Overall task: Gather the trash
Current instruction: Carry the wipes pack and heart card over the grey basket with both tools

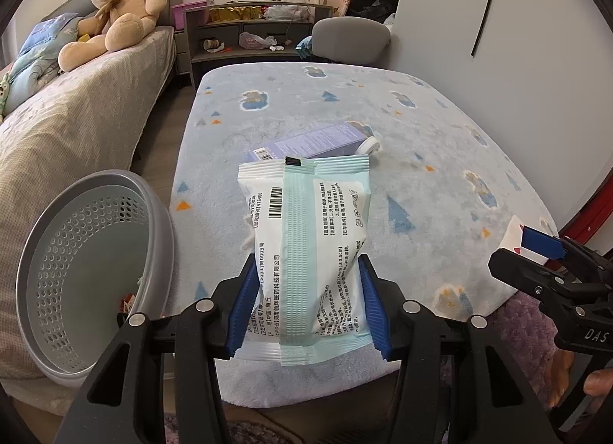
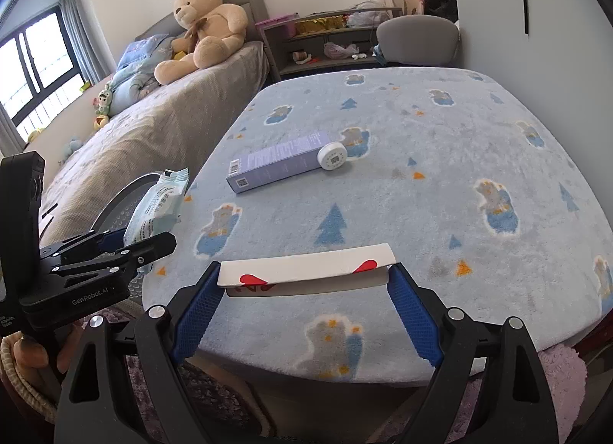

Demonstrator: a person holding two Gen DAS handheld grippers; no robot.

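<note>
My left gripper (image 1: pixel 306 313) is shut on a white and pale green wipes packet (image 1: pixel 306 237), lifted above the near edge of the blanket-covered table (image 1: pixel 440 145). The packet (image 2: pixel 159 206) also shows at the left of the right wrist view, over the grey basket. My right gripper (image 2: pixel 306 283) is shut on a flat white box with red hearts (image 2: pixel 306 265), held crosswise between the blue pads. A grey perforated basket (image 1: pixel 95 275) sits tilted at the left, with a few scraps inside. A purple carton (image 2: pixel 277 162) and a round white lid (image 2: pixel 332 156) lie mid-table.
A bed (image 2: pixel 153 137) with a large teddy bear (image 2: pixel 207 26) runs along the left. Grey shelves (image 1: pixel 249 33) with clutter and a grey chair (image 1: pixel 350 35) stand behind the table. A purple rug (image 2: pixel 555 371) lies below the table's near edge.
</note>
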